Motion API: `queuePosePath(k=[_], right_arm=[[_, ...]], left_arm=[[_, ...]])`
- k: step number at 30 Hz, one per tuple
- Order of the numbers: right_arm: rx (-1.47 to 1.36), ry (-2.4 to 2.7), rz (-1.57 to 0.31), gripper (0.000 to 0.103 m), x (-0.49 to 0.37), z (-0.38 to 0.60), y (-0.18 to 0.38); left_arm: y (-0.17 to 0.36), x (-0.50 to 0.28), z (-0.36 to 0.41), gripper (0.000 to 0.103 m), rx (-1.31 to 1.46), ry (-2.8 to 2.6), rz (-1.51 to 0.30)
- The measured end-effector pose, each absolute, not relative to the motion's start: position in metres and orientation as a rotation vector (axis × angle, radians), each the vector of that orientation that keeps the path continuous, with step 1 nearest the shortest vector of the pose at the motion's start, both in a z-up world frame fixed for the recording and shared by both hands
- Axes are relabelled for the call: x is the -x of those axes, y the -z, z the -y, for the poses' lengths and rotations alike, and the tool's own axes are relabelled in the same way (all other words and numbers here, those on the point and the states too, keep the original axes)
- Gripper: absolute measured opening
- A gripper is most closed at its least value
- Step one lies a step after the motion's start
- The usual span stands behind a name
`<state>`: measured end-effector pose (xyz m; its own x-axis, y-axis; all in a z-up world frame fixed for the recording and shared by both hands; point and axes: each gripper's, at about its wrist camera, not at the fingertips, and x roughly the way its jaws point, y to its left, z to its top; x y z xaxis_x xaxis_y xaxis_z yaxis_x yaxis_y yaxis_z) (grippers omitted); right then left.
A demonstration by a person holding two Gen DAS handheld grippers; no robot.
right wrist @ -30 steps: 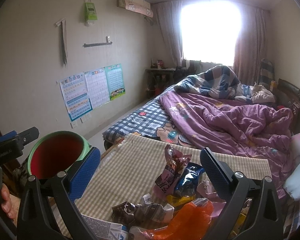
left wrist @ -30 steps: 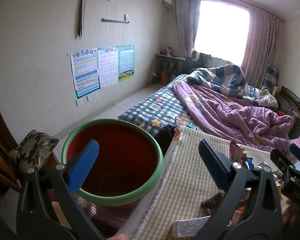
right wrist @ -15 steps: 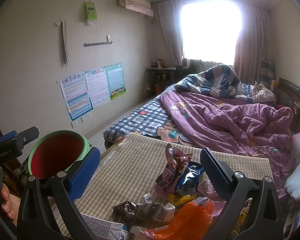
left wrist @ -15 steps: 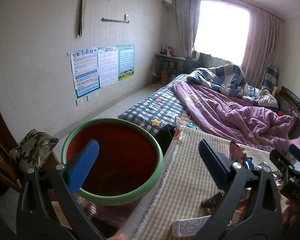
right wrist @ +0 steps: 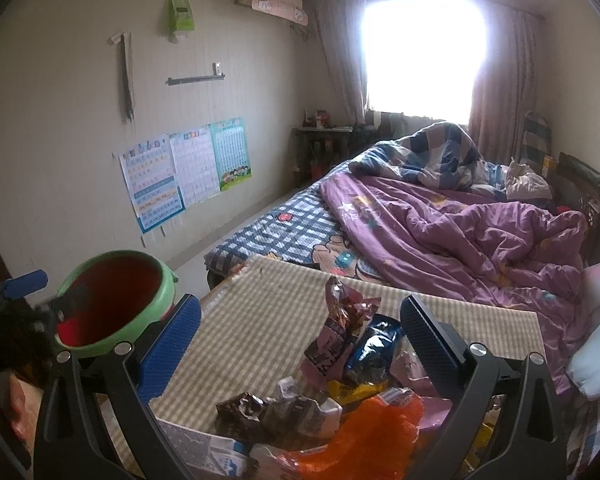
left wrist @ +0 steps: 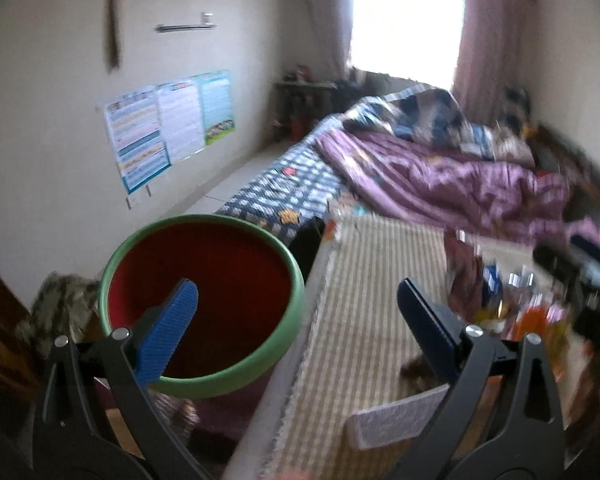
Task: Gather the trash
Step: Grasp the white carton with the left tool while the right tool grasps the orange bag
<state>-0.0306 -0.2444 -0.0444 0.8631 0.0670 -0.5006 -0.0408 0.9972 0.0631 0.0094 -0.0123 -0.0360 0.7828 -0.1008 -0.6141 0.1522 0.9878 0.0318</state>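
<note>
Both tongs, left point(left wrist: 296, 320) and right point(right wrist: 298, 338), gape wide, unladen; the green-rimmed red bin point(left wrist: 204, 304) looks empty.

Both grippers have black plastic frames, silver screws and blue ribbed pads point(right wrist: 168, 350).

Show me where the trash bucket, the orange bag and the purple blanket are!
trash bucket point(left wrist: 204, 386): left wrist view, on the near part of its green rim.
orange bag point(right wrist: 374, 428): right wrist view, on the middle of the crinkled plastic.
purple blanket point(right wrist: 456, 236): right wrist view, on a rumpled fold over the bed.
</note>
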Motion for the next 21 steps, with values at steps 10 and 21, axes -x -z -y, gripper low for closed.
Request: queuePosePath(k=[10, 21], right_arm=[[-0.052, -0.113, -0.643, 0.096, 0.029, 0.275, 0.059], [-0.115, -0.118, -0.765, 0.096, 0.030, 0.308, 0.078]], left_arm=[[0.102, 0.003, 0.053, 0.098, -0.261, 0.430, -0.846], [0.133, 0.006, 0.087, 0.098, -0.358, 0.643, -0.930]])
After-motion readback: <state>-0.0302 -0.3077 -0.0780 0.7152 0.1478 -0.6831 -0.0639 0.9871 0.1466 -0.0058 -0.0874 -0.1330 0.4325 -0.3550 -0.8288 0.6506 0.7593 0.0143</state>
